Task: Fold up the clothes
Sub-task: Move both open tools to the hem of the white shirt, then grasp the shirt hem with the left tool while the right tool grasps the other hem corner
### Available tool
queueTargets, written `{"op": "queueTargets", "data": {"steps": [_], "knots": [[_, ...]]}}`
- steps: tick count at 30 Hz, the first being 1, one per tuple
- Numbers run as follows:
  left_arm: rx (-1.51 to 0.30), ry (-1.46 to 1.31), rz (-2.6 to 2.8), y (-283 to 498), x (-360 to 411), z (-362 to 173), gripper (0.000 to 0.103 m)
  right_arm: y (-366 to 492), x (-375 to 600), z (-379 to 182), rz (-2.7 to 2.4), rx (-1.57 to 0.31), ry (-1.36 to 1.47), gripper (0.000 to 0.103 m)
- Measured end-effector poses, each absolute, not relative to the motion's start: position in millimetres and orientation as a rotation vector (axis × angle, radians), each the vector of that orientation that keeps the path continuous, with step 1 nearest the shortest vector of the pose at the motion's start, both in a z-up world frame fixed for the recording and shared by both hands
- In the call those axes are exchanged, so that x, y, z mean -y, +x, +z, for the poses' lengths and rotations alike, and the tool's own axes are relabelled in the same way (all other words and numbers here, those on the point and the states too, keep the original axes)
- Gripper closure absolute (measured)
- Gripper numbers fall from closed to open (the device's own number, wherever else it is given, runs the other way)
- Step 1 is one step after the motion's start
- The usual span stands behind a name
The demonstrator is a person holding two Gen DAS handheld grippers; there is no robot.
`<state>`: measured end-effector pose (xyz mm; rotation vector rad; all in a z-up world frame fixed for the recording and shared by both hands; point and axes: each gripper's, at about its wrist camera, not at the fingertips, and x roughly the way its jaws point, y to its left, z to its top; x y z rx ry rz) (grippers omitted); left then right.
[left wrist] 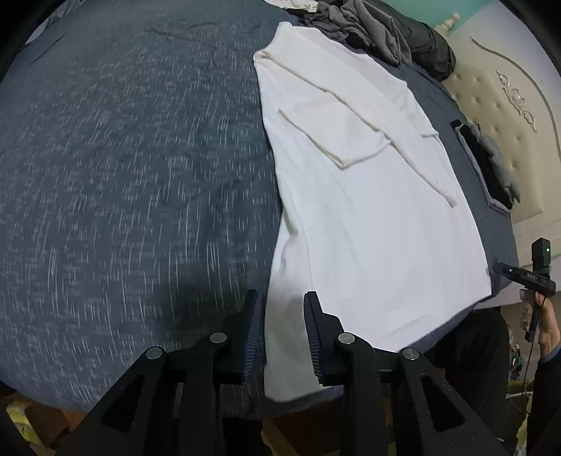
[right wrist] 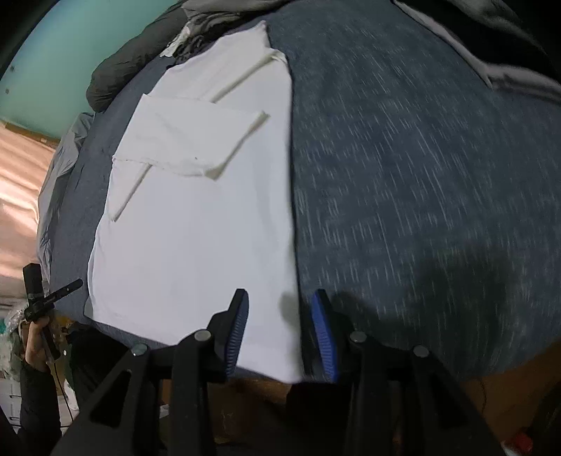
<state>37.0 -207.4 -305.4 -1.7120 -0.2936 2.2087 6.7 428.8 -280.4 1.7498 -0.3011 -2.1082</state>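
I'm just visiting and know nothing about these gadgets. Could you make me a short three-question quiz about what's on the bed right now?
1. True or false: the white shirt lies flat on the blue blanket with both sleeves folded in.
2. The left gripper is: A) open at the shirt's near hem corner, B) shut on a sleeve, C) out of sight.
3. Fill in: beyond the shirt's far end sits a heap of ____ clothes.

Key: 1 true; 2 A; 3 grey. The right gripper is open too, at the other hem corner.
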Motion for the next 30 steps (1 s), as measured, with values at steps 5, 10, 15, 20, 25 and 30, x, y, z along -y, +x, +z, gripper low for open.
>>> {"op": "queueTargets", "data": {"steps": [5, 10, 15, 20, 25, 30], "knots": [[0.325, -1.731, 2.206, 45, 213, -308, 0.063, 17, -432, -289, -2.083, 0.316, 1.781, 0.063], [0.297, -1.758, 2.188, 55, 211, -313, 0.061, 18, -432, -296, -2.058, 0.333, 1.802, 0.051], [0.267, -1.778, 2.181, 60, 206, -322, 0.061, 18, -433, -302, -2.042, 0.336, 1.819, 0.051], [0.233, -1.794, 2.18, 62, 202, -331, 0.061, 20, -430, -304, -2.027, 0.299, 1.82, 0.051], [0.22, -1.778, 2.175, 63, 200, -332, 0.064, 21, -428, -306, -2.008, 0.287, 1.819, 0.055], [0.202, -1.746, 2.179, 64, 199, -327, 0.098, 26, -429, -302, -1.998, 0.277, 1.789, 0.09]]}}
